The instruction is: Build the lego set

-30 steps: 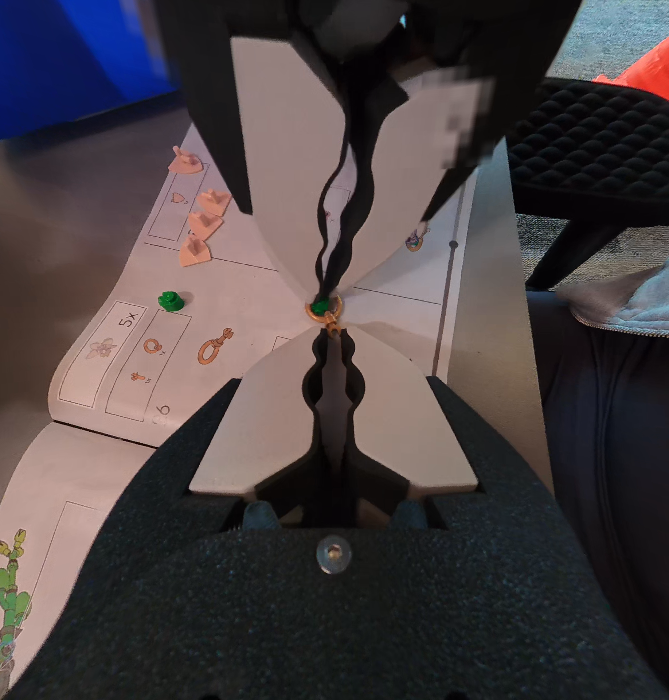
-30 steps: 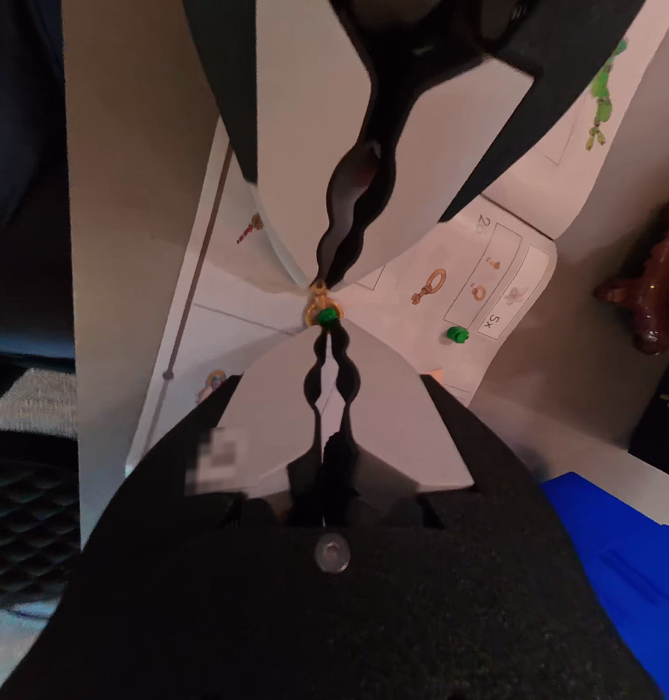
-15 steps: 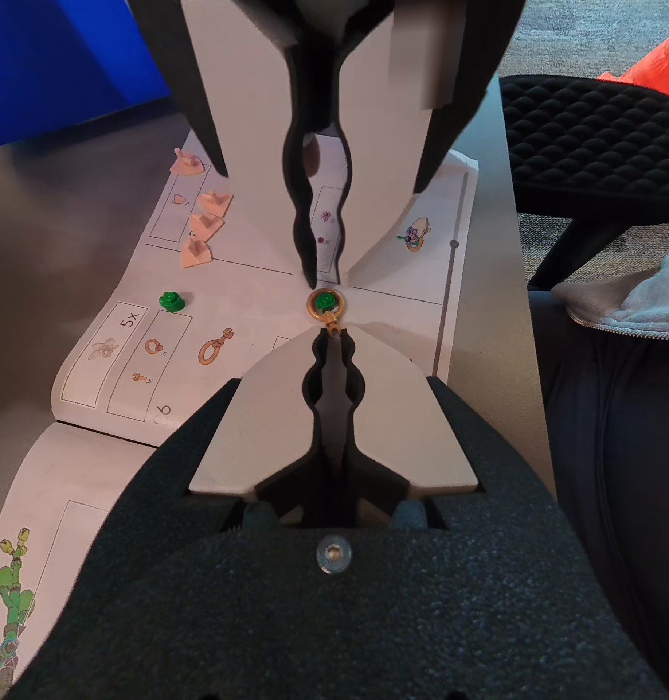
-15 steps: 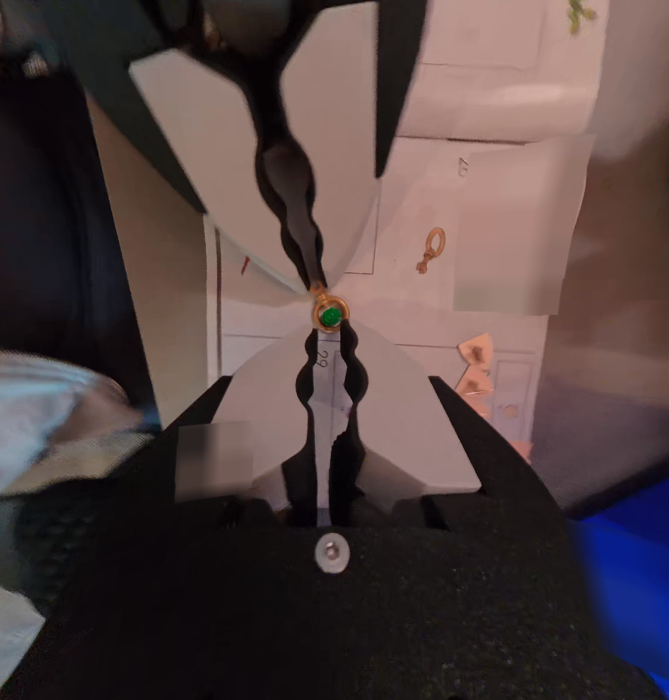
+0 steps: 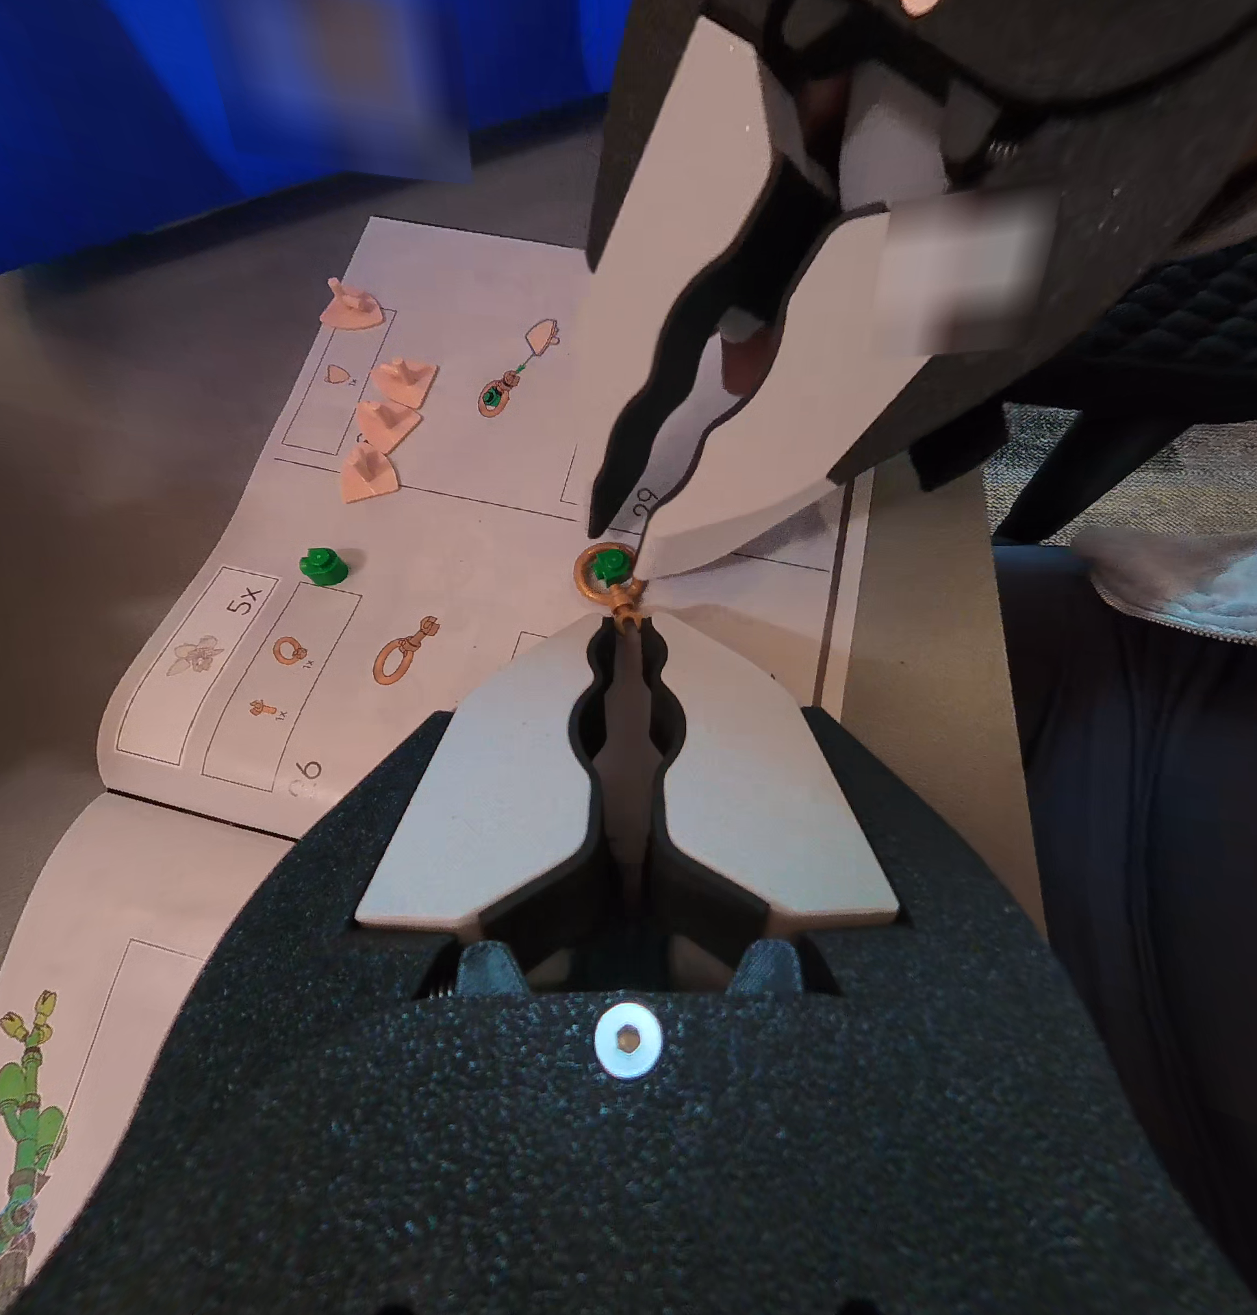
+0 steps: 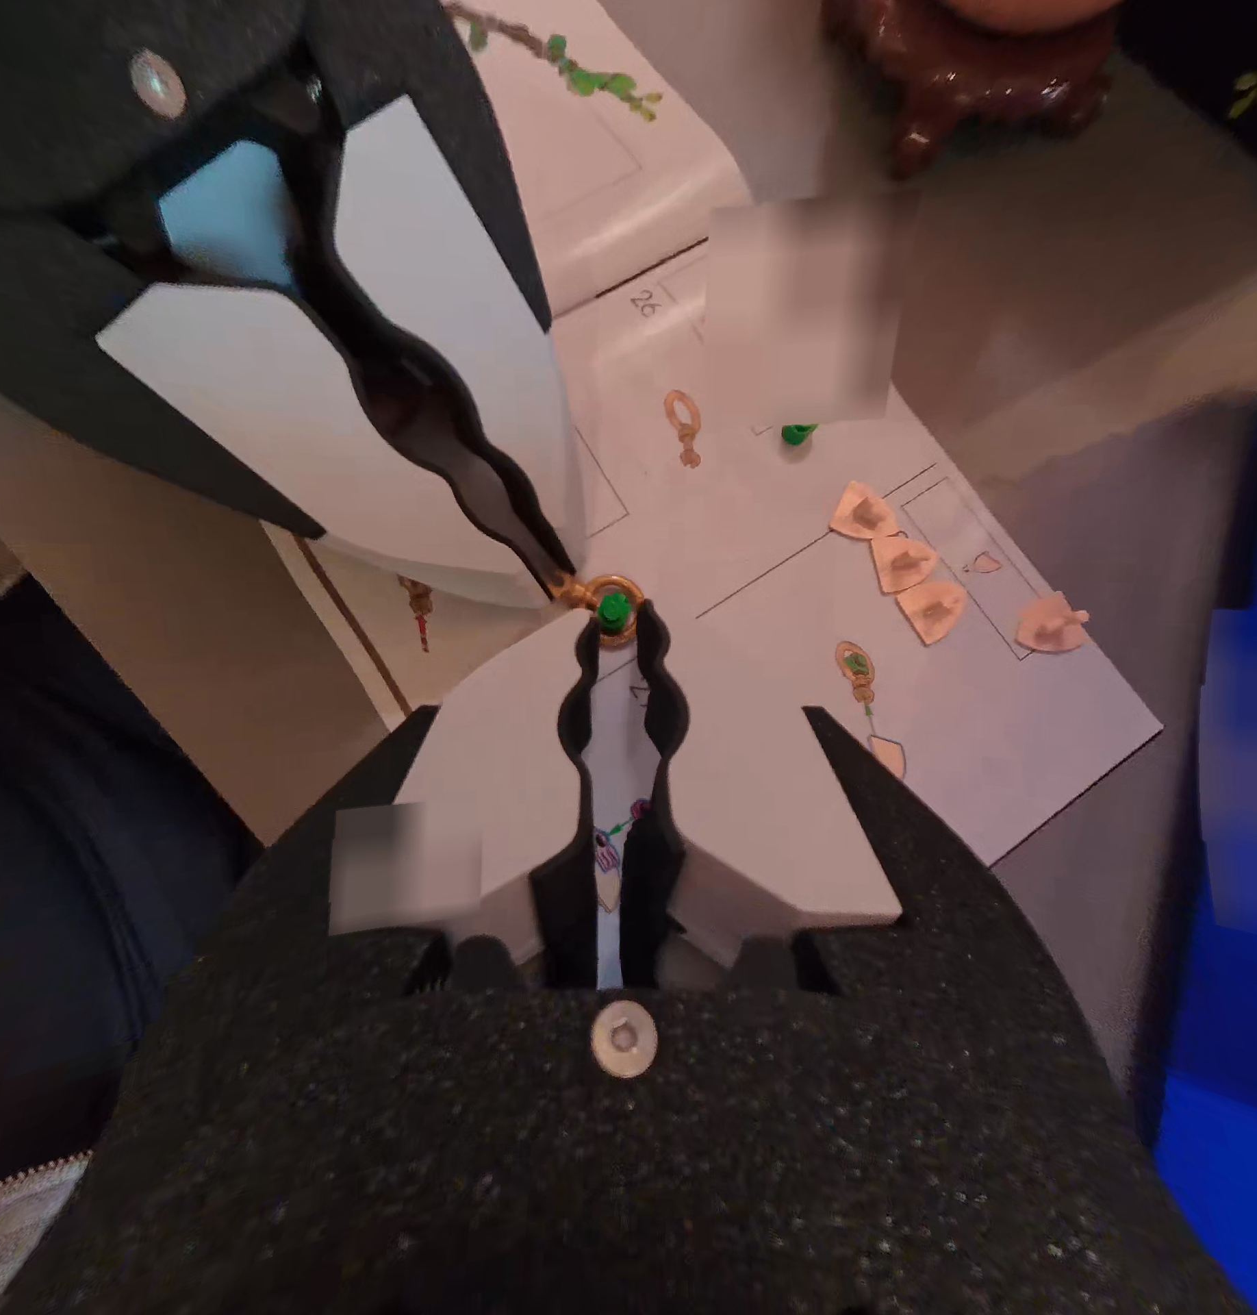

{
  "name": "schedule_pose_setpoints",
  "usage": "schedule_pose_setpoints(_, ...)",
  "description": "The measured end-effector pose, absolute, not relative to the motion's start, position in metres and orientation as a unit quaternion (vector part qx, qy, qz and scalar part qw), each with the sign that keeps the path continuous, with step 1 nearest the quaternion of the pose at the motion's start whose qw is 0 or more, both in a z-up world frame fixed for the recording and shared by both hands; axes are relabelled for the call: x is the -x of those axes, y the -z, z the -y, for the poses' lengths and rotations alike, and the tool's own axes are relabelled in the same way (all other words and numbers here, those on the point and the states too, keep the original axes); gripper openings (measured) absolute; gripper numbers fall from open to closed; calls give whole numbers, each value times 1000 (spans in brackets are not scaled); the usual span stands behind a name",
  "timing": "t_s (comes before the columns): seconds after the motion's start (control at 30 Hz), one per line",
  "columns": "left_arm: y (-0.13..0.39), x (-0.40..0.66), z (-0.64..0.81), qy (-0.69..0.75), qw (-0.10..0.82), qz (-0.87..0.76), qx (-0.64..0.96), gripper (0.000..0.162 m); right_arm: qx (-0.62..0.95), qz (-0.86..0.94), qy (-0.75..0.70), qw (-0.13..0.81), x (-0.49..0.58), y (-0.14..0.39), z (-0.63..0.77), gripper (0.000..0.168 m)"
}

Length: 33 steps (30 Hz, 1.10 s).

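The only writing stands on the open instruction booklet (image 5: 483, 526) lying on the table (image 5: 113, 398). Printed step numbers sit by the page's fold corner, beside the parts boxes (image 5: 256, 669), and close to its opposite edge. A quantity mark stands in the outermost box. Tiny count marks beside the drawn parts are too small to read.

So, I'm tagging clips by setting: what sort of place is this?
Probably a desk in an office or hobby room: an open instruction booklet lies on a grey table, loose pink pieces rest on its page, and a black mesh chair stands alongside.
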<state>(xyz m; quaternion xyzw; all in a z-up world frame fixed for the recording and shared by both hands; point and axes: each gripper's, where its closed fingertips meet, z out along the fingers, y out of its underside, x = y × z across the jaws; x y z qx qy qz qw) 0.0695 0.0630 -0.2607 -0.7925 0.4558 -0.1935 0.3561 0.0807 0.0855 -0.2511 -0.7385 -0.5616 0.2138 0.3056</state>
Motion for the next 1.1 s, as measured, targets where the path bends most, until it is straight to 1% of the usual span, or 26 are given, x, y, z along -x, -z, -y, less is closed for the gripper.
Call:
schedule_pose_setpoints(0.07, 261, -70, -63, 193, 356, -456, 792, 7, 743, 552, -225, 305, -79, 250, -85, 6)
schedule_pose_setpoints(0.27, 261, -69, -63, 196, 355, -455, 793, 7, 740, 573, -212, 281, -79, 252, -85, 8)
schedule_pose_setpoints(0.33, 261, -69, -63, 197, 354, -455, 793, 7, 740, 584, -206, 262, -79, 252, -86, 9)
schedule_pose_setpoints(0.53, 261, -69, -63, 200, 352, -453, 794, 6, 707, 651, -196, 196, -77, 253, -86, 6)
schedule_pose_setpoints(0.8, 262, -68, -64, 213, 344, -445, 799, 6, 465, 856, -174, 141, -76, 254, -87, 5)
schedule_pose_setpoints(0.87, 261, -68, -64, 214, 344, -445, 799, 6, 407, 887, -171, 139, -75, 255, -87, 5)
schedule_pose_setpoints(1.1, 261, -67, -65, 216, 342, -436, 803, 6, 279, 942, -138, 124, -74, 256, -88, 5)
